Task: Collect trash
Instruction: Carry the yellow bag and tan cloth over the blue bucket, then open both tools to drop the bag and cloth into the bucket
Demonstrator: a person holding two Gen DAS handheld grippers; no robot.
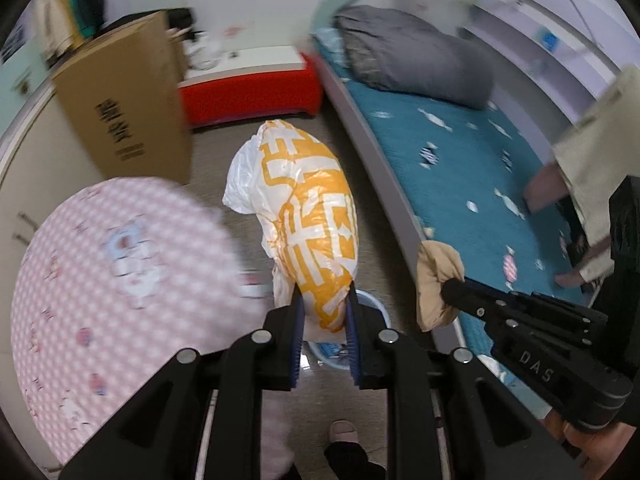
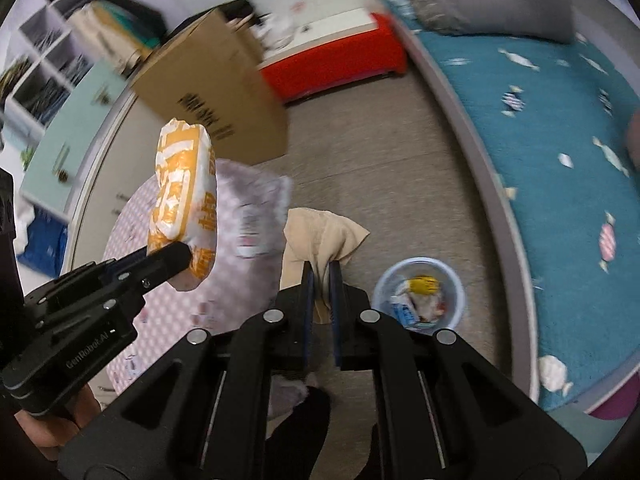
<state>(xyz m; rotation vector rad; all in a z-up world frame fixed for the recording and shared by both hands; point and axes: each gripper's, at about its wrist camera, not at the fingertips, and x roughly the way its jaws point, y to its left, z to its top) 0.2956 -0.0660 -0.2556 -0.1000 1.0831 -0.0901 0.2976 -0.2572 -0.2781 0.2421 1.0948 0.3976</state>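
Your left tool (image 1: 325,300) is clamped on a white and orange bag (image 1: 304,216), which hangs in the air directly above the bin (image 1: 376,312). Your right tool (image 2: 320,270) is closed on a tan cloth (image 2: 320,236), held just left of the bin (image 2: 420,292) and above the floor (image 2: 380,184). The bin stands on the floor close beside the bed (image 2: 560,160) and already contains wrappers and a yellow item. A pink checked cushion (image 2: 192,280) lies left of the bin, touching neither tool. A cardboard box (image 2: 216,92) stands well beyond the bin, with a red bench (image 2: 336,64) further back.
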